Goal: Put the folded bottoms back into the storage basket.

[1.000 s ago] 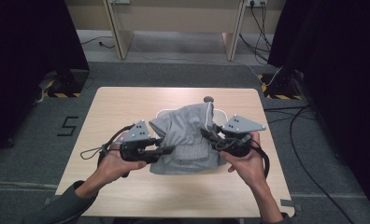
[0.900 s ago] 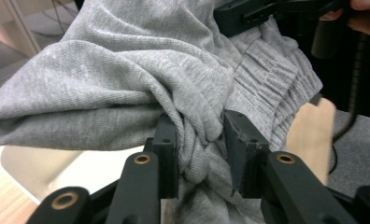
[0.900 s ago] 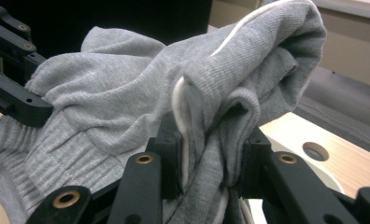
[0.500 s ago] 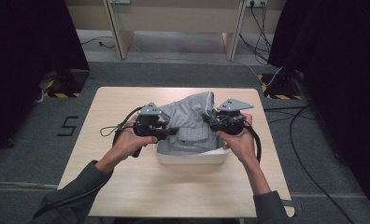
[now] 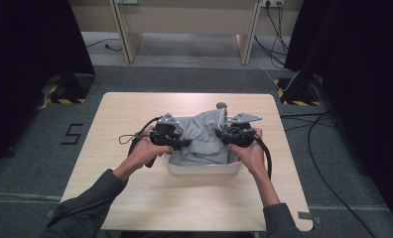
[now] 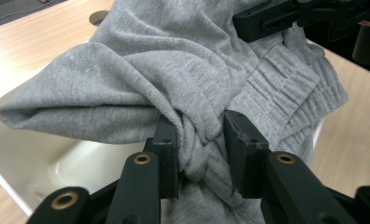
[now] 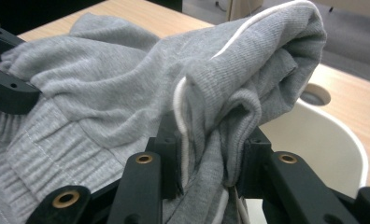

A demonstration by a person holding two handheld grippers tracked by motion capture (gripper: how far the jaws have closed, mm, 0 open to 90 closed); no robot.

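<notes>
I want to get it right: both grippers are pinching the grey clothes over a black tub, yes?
Not quite. The tub is white, not black, as the high view shows. Both the left gripper and the right gripper do pinch the grey clothes over it.

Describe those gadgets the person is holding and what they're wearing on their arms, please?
Each hand grips a black tool. The left gripper and right gripper each carry a grey three-cornered plate on top and trail a black cable. Up close, the two jaws are flat black bars on arms pinned with brass-coloured rivets. The left sleeve and right sleeve are dark grey-green and reach the wrists.
</notes>
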